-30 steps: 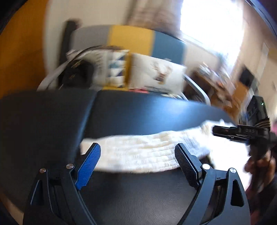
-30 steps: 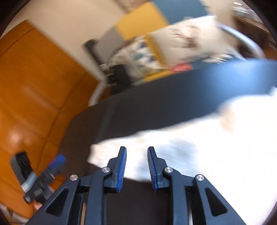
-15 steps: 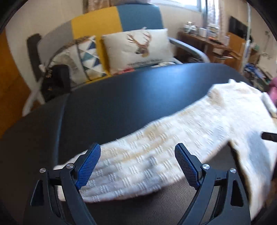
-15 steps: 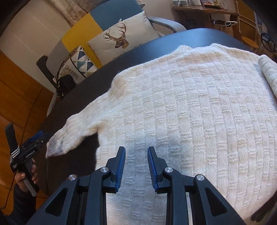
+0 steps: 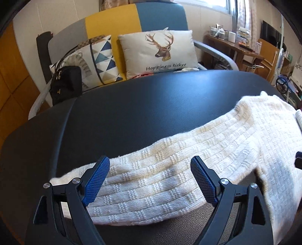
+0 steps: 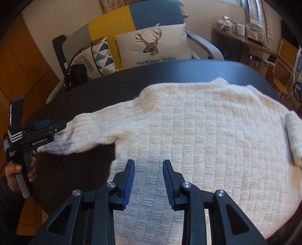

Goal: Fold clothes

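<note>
White knit sweater (image 6: 207,132) lay flat on the black table (image 5: 151,105), body spread to the right, one sleeve (image 5: 151,179) stretched out left toward the table's near-left corner. The opposite sleeve (image 6: 294,135) was only partly in view, folded in at the right edge of the right wrist view, the rest cut off by the frame. Sweater hem also ran out of frame at the bottom.

Left gripper (image 5: 151,179) hung over the sleeve near the cuff, jaws released and spread wide, straddling the sleeve width. Couldn't tell whether the tips touched the knit or sat just above it. In the right wrist view the same gripper (image 6: 62,125) showed side-on at the cuff end, held by a hand (image 6: 17,167) in a dark sleeve, hand mostly hidden behind the grip.

Right gripper (image 6: 149,179) was over the sweater body just right of the armpit, jaws narrow but parted and opening, nothing clamped between them; fabric lay flat under the gap. Only a sliver of it showed at the right edge of the left wrist view.

Behind the table: sofa (image 5: 160,17) in grey, yellow and blue panels, deer cushion (image 5: 158,50), triangle-pattern cushion (image 5: 98,60), black handbag (image 5: 66,83) at the sofa's left end. Side desk on the far right was cluttered, items too small to make out.
</note>
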Tool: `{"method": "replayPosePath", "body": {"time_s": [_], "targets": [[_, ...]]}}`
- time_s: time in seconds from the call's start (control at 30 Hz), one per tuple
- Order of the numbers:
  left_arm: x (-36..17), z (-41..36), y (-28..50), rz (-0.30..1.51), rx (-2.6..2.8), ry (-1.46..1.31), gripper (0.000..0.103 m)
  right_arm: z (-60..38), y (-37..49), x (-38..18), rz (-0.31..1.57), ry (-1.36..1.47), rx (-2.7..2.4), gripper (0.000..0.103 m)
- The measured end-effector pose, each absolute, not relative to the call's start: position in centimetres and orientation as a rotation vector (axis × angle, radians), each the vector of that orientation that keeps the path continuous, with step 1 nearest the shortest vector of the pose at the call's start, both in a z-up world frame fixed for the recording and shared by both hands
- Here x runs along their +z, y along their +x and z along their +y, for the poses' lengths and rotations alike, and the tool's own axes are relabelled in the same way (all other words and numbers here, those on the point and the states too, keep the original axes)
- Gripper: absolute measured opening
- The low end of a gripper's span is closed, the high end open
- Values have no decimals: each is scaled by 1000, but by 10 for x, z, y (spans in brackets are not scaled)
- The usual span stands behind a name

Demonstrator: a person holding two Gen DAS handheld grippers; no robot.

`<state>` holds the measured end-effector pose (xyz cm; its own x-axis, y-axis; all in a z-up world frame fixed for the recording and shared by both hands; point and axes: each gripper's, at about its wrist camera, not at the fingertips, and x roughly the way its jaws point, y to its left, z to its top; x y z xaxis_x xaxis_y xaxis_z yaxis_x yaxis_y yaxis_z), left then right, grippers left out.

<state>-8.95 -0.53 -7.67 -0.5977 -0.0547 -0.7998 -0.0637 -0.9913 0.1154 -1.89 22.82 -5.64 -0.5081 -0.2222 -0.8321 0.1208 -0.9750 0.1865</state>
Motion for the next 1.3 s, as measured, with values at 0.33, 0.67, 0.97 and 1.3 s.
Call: {"method": "replayPosePath", "body": {"time_s": [0.33, 0.67, 0.97, 1.3], "targets": [[-77, -19, -85, 157, 2825, -1469, 90, 196, -26, -30, 329, 1341, -2842, 32], [-76, -12, -83, 220, 2824, -1487, 90, 194, -26, -36, 383, 1342, -2821, 32], [-88, -25, -84, 219, 2815, -1545, 90, 216, -28, -60, 385, 1470, -2784, 33], [-114, -31, -111, 59, 2642, -1697, 90, 243, -24, -98, 217, 1652, -2701, 33]]}}
